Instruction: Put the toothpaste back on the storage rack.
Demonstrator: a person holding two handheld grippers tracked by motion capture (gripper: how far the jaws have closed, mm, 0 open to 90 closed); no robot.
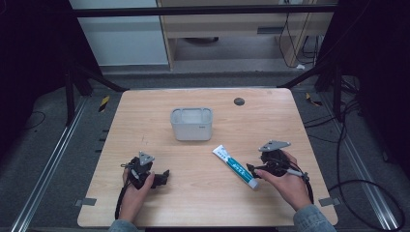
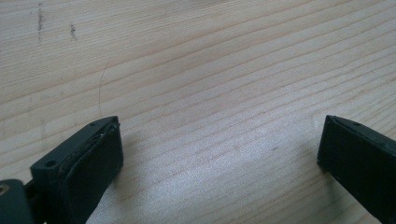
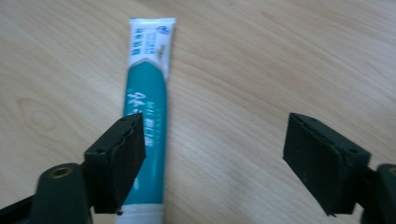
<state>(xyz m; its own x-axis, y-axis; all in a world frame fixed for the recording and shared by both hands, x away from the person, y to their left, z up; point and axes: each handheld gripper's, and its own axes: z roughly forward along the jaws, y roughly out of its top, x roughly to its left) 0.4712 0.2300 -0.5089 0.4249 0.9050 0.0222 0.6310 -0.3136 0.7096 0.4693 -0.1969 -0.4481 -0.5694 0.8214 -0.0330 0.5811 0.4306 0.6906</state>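
A teal and white toothpaste tube (image 1: pixel 235 166) lies flat on the wooden table (image 1: pixel 203 203), right of centre, its flat crimped end pointing toward a grey bin (image 1: pixel 191 123). My right gripper (image 1: pixel 252 169) hovers at the tube's cap end. In the right gripper view the tube (image 3: pixel 148 98) runs away from the camera, partly under the left jaw. That gripper (image 3: pixel 215 156) is open, and the tube is not between its jaws. My left gripper (image 1: pixel 164 177) rests at the front left, open over bare wood (image 2: pixel 219 140).
The grey rectangular bin stands upright near the table's middle and looks empty. A small dark round disc (image 1: pixel 239 101) sits near the far edge. Metal frame rails and cables (image 1: pixel 367 188) run along the floor on both sides.
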